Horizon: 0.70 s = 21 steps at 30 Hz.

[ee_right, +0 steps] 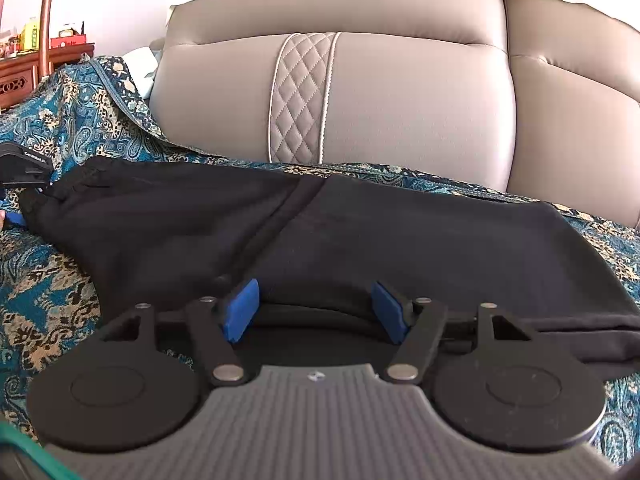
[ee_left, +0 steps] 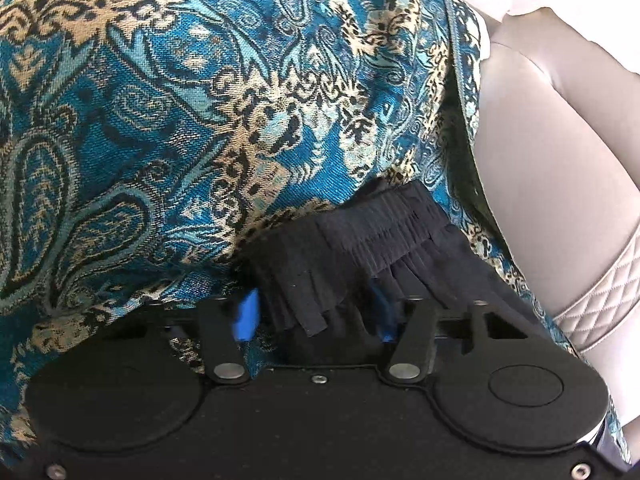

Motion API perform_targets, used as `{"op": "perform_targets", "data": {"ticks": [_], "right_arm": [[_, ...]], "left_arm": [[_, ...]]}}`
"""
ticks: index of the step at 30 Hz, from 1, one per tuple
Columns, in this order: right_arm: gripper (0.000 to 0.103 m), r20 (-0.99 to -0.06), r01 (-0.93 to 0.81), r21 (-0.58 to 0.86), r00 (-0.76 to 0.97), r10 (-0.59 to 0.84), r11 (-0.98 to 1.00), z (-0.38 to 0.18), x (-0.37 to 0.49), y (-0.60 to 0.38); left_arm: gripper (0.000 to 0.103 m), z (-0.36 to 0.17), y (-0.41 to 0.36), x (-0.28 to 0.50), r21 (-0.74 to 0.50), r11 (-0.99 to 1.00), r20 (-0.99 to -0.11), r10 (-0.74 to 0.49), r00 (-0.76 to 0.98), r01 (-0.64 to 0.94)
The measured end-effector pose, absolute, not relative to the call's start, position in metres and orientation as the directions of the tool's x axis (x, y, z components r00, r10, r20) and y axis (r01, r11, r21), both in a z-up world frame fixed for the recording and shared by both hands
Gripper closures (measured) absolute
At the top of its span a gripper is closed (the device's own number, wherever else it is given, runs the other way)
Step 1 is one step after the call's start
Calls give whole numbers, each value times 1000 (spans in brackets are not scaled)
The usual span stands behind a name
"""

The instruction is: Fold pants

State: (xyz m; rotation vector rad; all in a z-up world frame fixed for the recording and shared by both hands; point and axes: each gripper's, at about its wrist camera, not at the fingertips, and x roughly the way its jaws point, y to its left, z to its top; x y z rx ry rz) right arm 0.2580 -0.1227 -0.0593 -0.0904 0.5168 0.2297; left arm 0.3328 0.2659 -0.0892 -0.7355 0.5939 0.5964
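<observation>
The black pants [ee_right: 320,232] lie spread across a blue patterned throw [ee_right: 60,288] on a sofa. In the left wrist view the gathered elastic waistband [ee_left: 360,232] sits between my left gripper's [ee_left: 314,312] blue pads [ee_left: 246,314], which stand apart around the bunched cloth. In the right wrist view my right gripper [ee_right: 316,308] is open, its blue pads [ee_right: 240,308] wide apart at the near edge of the pants. The left gripper [ee_right: 24,168] shows at the far left by the waistband.
The beige leather sofa back [ee_right: 400,100] with a quilted strip [ee_right: 304,96] rises behind the pants. The throw [ee_left: 160,100] covers the seat. A wooden cabinet [ee_right: 36,68] with small items stands at far left.
</observation>
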Motion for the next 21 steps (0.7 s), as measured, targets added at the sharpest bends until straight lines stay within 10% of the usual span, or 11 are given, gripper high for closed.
{"op": "perform_targets", "data": {"ticks": [4,8,9,12,21], "right_arm": [[23,-512,-256,-27,834,207,966,-54,259,-125],[16,-522,-324,35,801,294,946,-37,258,-154],[15,-516,-324,65,799,310,944,-32,258,-165],[15,-492,-288,152,808,325,945,-18,258,-206],[14,-407,-13,422,891,202,906,2,270,-336]], "left_arm": [[58,-89,264,336,-427,577,-681,301,668,-696],[34,-89,262,346,-439,599,-673,274,687,-670],[58,-88,258,350,-398,600,-687,307,659,-694],[83,-75,246,353,-330,626,-672,369,642,-706],[86,51,95,371,-217,922,-371,227,900,-321]]}}
